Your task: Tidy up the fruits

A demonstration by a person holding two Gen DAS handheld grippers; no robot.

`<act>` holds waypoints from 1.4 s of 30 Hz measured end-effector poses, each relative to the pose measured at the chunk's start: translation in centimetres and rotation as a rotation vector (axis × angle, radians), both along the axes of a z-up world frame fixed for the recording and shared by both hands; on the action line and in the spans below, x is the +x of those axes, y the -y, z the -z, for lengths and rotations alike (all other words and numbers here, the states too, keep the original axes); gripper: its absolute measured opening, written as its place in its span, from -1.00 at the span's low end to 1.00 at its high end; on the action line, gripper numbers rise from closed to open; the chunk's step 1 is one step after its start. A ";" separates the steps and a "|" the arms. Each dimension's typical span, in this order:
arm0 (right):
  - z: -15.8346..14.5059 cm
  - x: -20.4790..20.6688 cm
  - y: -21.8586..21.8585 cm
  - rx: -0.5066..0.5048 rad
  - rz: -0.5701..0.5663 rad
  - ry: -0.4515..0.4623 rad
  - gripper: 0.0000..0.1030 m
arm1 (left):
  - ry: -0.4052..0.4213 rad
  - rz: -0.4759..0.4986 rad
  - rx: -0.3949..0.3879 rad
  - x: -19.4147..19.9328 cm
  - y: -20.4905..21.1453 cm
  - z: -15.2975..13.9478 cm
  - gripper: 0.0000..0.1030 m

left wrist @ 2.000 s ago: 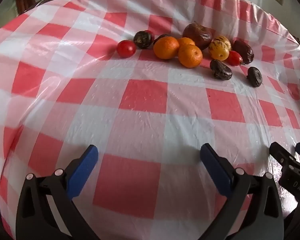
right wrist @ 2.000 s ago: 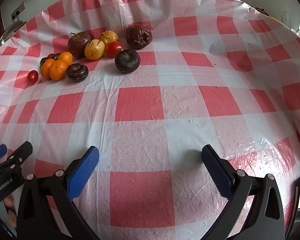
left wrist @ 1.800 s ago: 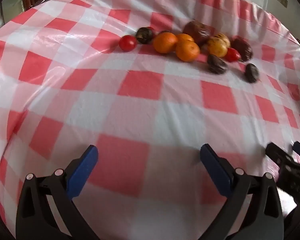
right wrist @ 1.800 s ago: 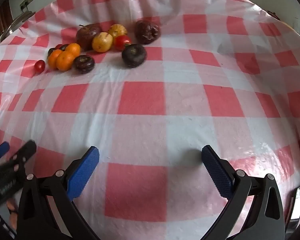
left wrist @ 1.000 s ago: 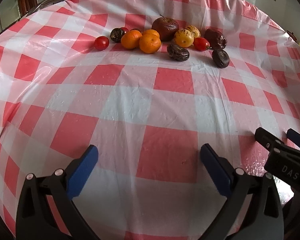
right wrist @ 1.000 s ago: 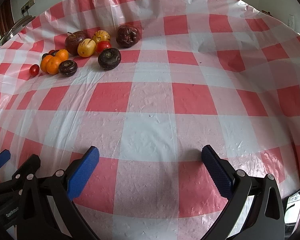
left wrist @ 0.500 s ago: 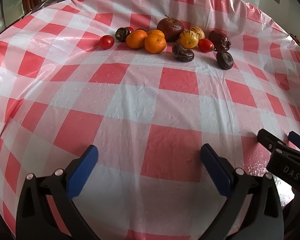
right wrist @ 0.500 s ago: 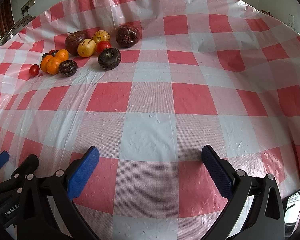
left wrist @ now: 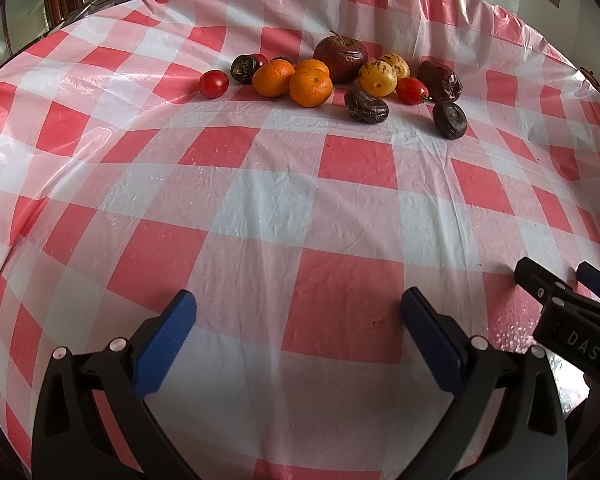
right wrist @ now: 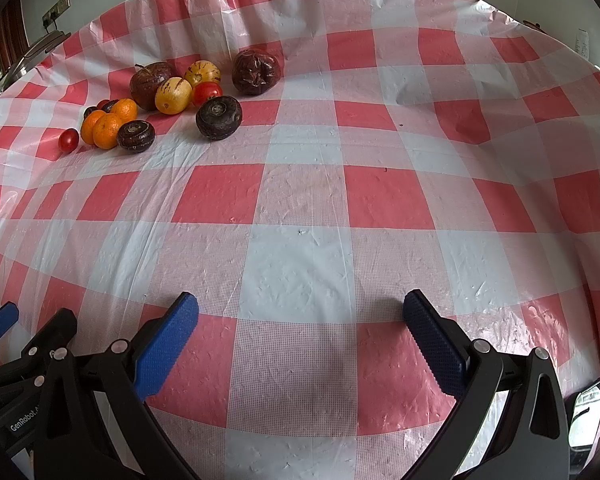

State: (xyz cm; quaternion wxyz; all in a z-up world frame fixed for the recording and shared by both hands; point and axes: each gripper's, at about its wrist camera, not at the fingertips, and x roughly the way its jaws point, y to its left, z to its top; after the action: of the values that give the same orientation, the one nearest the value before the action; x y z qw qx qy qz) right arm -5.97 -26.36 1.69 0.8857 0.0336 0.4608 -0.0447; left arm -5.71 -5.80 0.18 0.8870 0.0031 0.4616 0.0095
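both grippers idle, fingers spread wide, gripping nothing: left gripper [left wrist: 298,334] and right gripper [right wrist: 300,334] at bottom of frame. fruits [left wrist: 332,78] clustered on checked tablecloth [left wrist: 300,208], upper centre in left view, upper left in right view.

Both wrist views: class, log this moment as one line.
left gripper: open, empty | right gripper: open, empty | mixed fruit cluster: untouched on red-checked plastic tablecloth

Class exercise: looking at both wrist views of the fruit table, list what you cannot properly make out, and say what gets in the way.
- Dark fruit behind the oranges: left wrist view, mostly hidden by them.
- Small red fruit: left wrist view, half hidden by the dark round fruit.
- Right hand-held gripper: right wrist view, handle cut off by the bottom edge.
- Third orange: left wrist view, only its top shows.
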 end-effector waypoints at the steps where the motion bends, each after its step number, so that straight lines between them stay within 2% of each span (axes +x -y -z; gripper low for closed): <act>1: 0.0 0.0 0.0 0.000 0.000 0.000 0.92 | 0.000 -0.001 0.000 0.0 0.0 0.0 0.97; 42: 0.0 0.0 0.0 -0.001 -0.001 -0.003 0.92 | -0.003 -0.009 0.003 -0.1 0.4 0.0 0.97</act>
State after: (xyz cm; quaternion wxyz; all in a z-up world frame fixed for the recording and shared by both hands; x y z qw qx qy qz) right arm -5.98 -26.36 1.65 0.8851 0.0326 0.4621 -0.0444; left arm -5.77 -6.24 0.21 0.8864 0.0024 0.4627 0.0142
